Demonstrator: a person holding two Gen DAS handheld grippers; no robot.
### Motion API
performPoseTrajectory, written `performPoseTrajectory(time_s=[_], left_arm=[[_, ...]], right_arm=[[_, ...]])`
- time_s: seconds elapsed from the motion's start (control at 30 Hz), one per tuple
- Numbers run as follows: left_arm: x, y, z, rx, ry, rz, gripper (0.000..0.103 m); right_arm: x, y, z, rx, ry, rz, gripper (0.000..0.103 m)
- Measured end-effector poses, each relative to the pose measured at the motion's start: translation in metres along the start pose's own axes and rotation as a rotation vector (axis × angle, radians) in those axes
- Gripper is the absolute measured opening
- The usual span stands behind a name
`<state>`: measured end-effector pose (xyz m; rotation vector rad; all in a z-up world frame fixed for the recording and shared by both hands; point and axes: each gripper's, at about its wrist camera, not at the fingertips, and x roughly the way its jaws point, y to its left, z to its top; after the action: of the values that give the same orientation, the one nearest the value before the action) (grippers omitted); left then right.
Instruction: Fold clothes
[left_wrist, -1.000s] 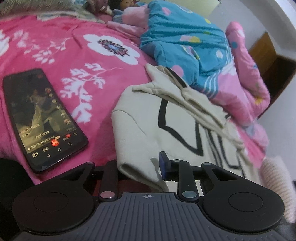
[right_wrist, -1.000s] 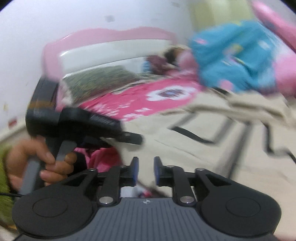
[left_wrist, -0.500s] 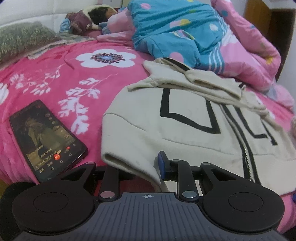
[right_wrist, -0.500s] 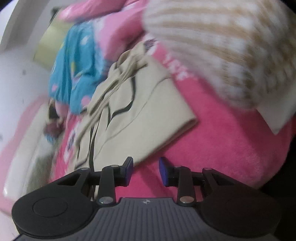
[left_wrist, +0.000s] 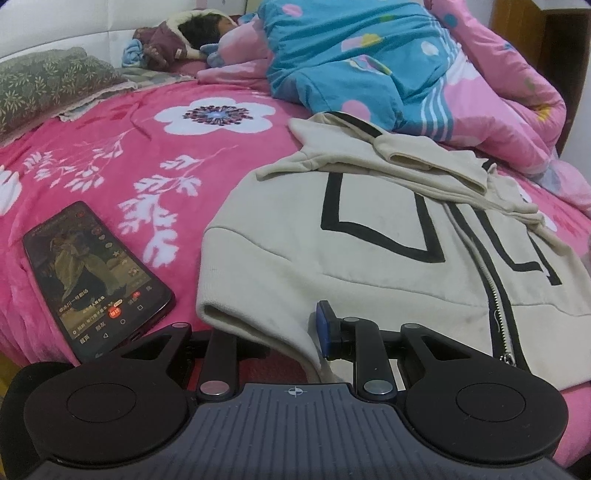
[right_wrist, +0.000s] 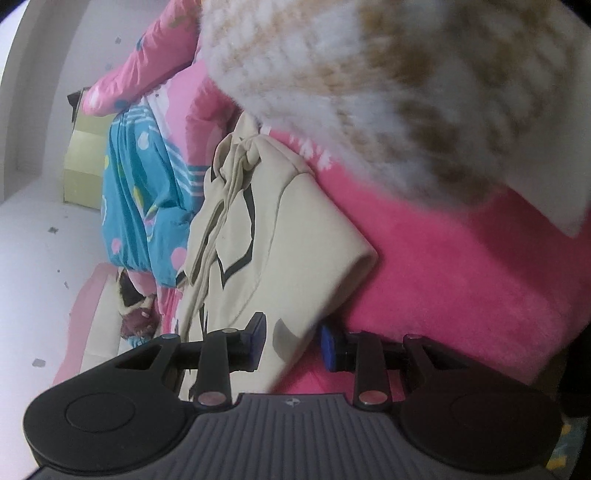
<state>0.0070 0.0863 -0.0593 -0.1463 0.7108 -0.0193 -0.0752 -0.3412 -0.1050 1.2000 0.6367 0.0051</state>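
Two grabbers at the bottom edge of my soft jacket

The cream jacket (left_wrist: 369, 240) lies flat on the pink blanket (left_wrist: 110, 155), beside a phone (left_wrist: 96, 277). My left gripper (left_wrist: 280, 332) pinches its hem corner. My right gripper (right_wrist: 291, 341) sits around the other corner, not squeezing yet. The jacket looks thick, floppy and light, so I should hold the hem corners.

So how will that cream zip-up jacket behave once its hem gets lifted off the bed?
The cream jacket probably flops and drapes: its sleeves already lie crumpled. The thick rolled hem suggests some weight, so it may sag between both tongs. It looks fleecy, likely not slippery.
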Motion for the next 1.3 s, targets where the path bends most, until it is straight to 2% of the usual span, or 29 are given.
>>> performPoseTrajectory(time_s=[0.27,0.43,0.63,1.3], left_arm=[[0.0,-0.004,-0.001,0.025,-0.002,0.017,0.023],[0.0,-0.006,0.0,0.039,-0.002,0.03,0.023],[0.0,-0.012,-0.001,0.062,-0.007,0.055,0.023],[-0.001,-0.019,-0.005,0.111,-0.03,0.085,0.022]], right_arm=[[0.007,0.009,0.0,-0.031,-0.025,0.0,0.031],[0.008,0.007,-0.001,-0.036,-0.031,-0.002,0.021],[0.008,0.004,0.0,-0.039,-0.028,-0.004,0.018],[0.008,0.0,-0.002,-0.064,-0.037,0.022,0.015]])
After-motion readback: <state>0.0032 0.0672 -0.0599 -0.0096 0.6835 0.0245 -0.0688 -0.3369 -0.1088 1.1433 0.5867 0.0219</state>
